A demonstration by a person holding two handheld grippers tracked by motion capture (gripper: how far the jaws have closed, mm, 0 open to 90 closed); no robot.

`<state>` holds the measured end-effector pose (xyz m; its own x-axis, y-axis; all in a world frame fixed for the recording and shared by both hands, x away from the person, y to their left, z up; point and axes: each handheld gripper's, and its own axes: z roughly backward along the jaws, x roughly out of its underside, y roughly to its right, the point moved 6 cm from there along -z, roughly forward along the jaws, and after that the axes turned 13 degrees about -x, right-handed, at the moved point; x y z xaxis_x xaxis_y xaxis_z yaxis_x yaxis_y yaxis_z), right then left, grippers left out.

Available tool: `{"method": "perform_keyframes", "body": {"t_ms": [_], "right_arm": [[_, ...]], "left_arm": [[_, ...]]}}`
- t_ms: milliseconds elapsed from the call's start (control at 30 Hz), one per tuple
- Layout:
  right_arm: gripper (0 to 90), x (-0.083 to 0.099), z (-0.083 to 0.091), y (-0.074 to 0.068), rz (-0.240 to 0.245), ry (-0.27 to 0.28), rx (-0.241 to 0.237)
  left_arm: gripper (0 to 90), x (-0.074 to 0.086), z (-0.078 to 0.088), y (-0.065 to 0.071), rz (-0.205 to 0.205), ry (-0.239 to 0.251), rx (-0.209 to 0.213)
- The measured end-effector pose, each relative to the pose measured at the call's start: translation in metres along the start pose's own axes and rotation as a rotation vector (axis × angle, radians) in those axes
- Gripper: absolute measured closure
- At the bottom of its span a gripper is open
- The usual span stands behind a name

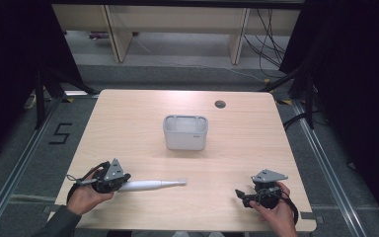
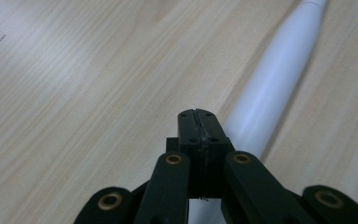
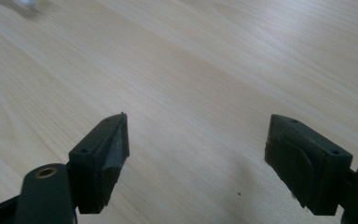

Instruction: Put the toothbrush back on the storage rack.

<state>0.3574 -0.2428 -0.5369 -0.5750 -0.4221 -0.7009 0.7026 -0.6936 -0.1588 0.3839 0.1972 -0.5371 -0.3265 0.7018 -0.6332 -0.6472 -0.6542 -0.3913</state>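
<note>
On the pale wooden table (image 1: 128, 118), seen from above, a long white plastic toothbrush-like handle (image 1: 153, 184) lies flat, its thick end at the left gripper (image 1: 123, 181); a grey plastic holder (image 1: 185, 132) stands farther back, and the right gripper (image 1: 241, 195) rests well apart. From the left gripper view, the jaws sit pressed together, empty, just beside the handle (image 2: 275, 79). From the right gripper view, the jaws stand wide apart over bare wood.

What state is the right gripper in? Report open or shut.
Open: the right gripper has its jaws wide apart over bare table.
</note>
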Motion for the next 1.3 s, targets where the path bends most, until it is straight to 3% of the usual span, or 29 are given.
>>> {"method": "perform_keyframes", "body": {"t_ms": [200, 233, 267, 333, 367, 467, 500, 667, 733, 767, 933, 967, 1033, 1067, 1200, 1233, 1267, 1300], "right_arm": [[22.3, 0.001, 0.000, 0.001, 0.011, -0.005, 0.004], [22.3, 0.001, 0.000, -0.001, -0.010, -0.013, 0.001], [22.3, 0.000, 0.000, 0.001, 0.019, -0.002, 0.003], [22.3, 0.000, 0.000, 0.002, 0.018, -0.002, 0.004], [22.3, 0.002, 0.001, -0.001, -0.013, -0.014, 0.003], [22.3, 0.002, 0.000, 0.000, -0.015, -0.017, 0.003], [22.3, 0.002, -0.001, -0.002, -0.027, -0.028, -0.025], [22.3, 0.003, -0.001, -0.003, -0.043, -0.023, -0.017], [22.3, 0.002, -0.001, 0.000, 0.005, -0.026, -0.005], [22.3, 0.002, -0.001, 0.000, 0.014, -0.033, -0.023], [22.3, 0.002, -0.001, 0.000, 0.008, -0.024, -0.009], [22.3, 0.003, -0.001, -0.002, -0.021, -0.027, -0.001], [22.3, 0.003, -0.001, -0.002, -0.022, -0.027, -0.008], [22.3, 0.002, -0.002, 0.000, 0.008, -0.019, -0.010], [22.3, 0.003, -0.001, -0.002, -0.028, -0.027, -0.006], [22.2, 0.002, -0.001, -0.001, -0.010, -0.027, 0.000], [22.2, 0.002, -0.001, -0.001, -0.010, -0.027, 0.000], [22.1, 0.003, -0.002, -0.002, -0.026, -0.025, -0.005]], "left_arm": [[89.5, 0.001, 0.007, 0.008, 0.004, -0.003, 0.026], [89.5, 0.001, 0.008, 0.009, 0.001, -0.003, 0.026], [89.4, 0.002, 0.009, 0.011, -0.002, -0.005, 0.036], [89.0, 0.002, 0.010, 0.013, 0.001, -0.005, 0.040], [89.0, 0.003, 0.011, 0.014, -0.001, -0.004, 0.039], [89.0, 0.003, 0.013, 0.018, -0.009, -0.010, 0.053], [89.0, 0.002, 0.014, 0.022, -0.004, -0.012, 0.064], [88.6, 0.000, 0.016, 0.026, -0.012, -0.011, 0.071], [88.3, 0.000, 0.016, 0.027, -0.012, -0.014, 0.072], [87.7, -0.001, 0.017, 0.028, -0.010, -0.016, 0.074], [86.7, -0.002, 0.018, 0.030, 0.002, -0.027, 0.082], [86.5, -0.003, 0.019, 0.030, 0.002, -0.026, 0.084], [86.4, -0.004, 0.020, 0.029, 0.007, -0.030, 0.084], [85.7, -0.005, 0.021, 0.028, 0.008, -0.034, 0.084], [79.9, -0.007, 0.020, 0.026, 0.044, -0.044, 0.090], [70.4, -0.008, 0.020, 0.025, 0.069, -0.051, 0.095], [70.4, -0.009, 0.019, 0.024, 0.083, -0.058, 0.099], [59.7, -0.011, 0.019, 0.023, 0.116, -0.087, 0.114]]}}
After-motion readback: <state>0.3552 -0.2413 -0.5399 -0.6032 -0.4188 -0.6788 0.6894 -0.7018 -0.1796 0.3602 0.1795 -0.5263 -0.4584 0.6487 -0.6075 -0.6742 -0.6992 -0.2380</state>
